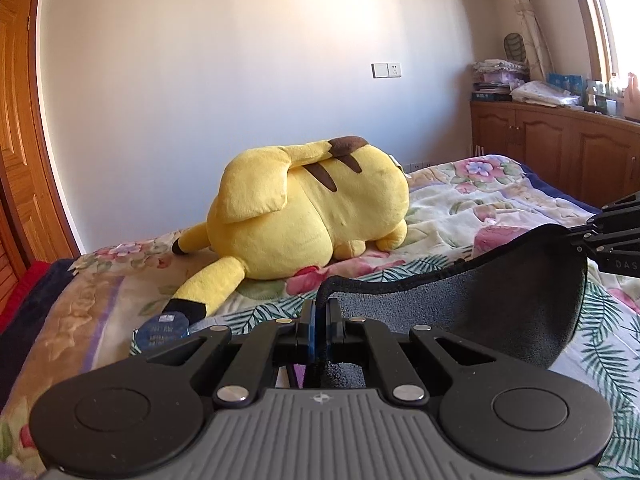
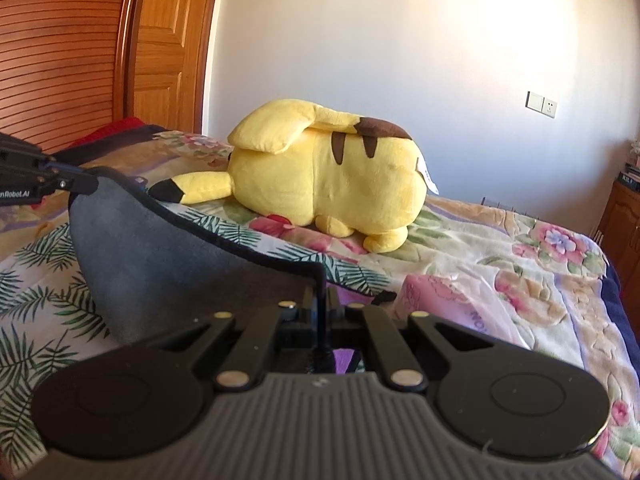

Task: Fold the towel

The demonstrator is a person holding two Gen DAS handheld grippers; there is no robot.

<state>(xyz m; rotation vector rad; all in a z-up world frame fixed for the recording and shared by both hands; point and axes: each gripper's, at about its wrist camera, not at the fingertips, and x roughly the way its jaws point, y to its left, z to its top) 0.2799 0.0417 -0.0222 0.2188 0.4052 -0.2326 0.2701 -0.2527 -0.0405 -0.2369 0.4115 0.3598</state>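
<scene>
1. The left gripper (image 1: 319, 316) has its jaws pressed together, pinching one upper corner of a dark grey towel (image 1: 500, 280).
2. The right gripper (image 2: 320, 312) is likewise clamped on the opposite upper corner of the towel (image 2: 168, 256), whose thin hem stands up between its fingers.
3. The towel hangs lifted between the two grippers above the bed, sagging in a curve, its top edge stretched from one pinch to the other.
4. It looks plain charcoal grey, nubbly in texture, with a darker stitched border.
5. Beneath it lies a floral bedspread (image 1: 480, 200) with green fern prints.
6. Farther back, a yellow plush toy (image 1: 312, 208) lies on the bedspread, before a white wall (image 1: 240, 60).
</scene>
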